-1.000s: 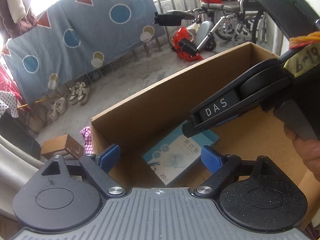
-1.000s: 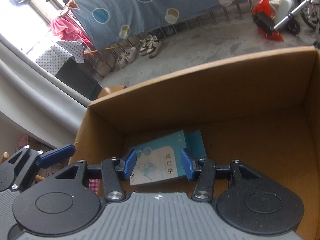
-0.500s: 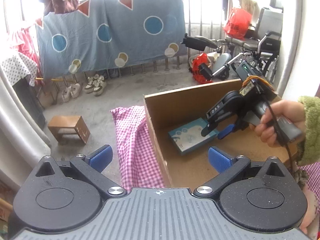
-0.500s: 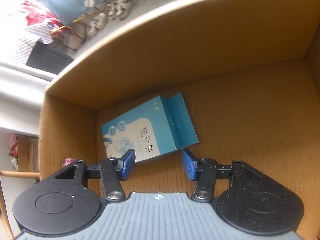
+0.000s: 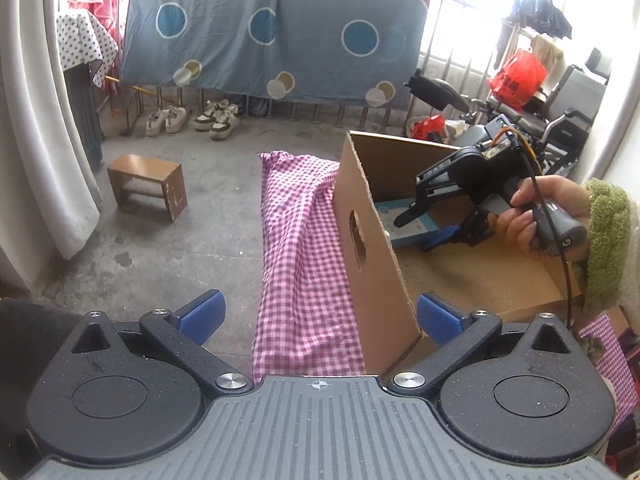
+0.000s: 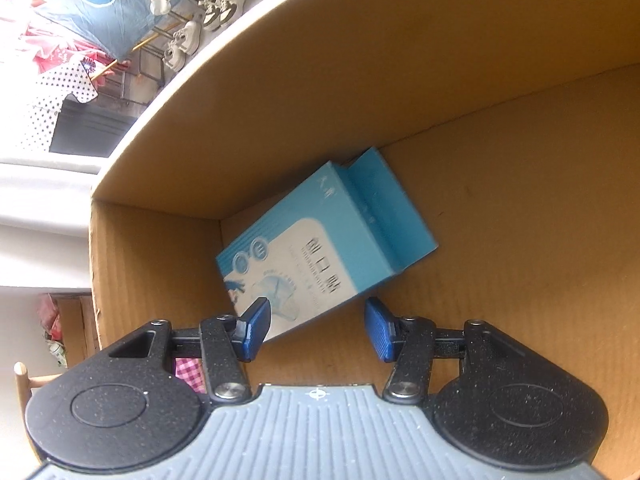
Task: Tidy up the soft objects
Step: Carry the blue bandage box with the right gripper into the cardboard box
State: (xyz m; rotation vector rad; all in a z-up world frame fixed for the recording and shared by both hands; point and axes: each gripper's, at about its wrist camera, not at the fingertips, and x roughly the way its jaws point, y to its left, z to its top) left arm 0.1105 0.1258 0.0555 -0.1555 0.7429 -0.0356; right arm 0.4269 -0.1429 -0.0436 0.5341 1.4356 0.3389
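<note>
Packet point(image 6: 320, 248) lies in carton point(image 6: 360, 80); cloth point(image 5: 304, 248) left of carton.

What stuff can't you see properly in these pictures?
- Blue packet: its small print is too blurred to read in the right wrist view; the right gripper hides part of it in the left wrist view.
- Cardboard box: its near right corner is cut off by the left gripper.
- Checked cloth: the box hides how far it goes underneath.
</note>
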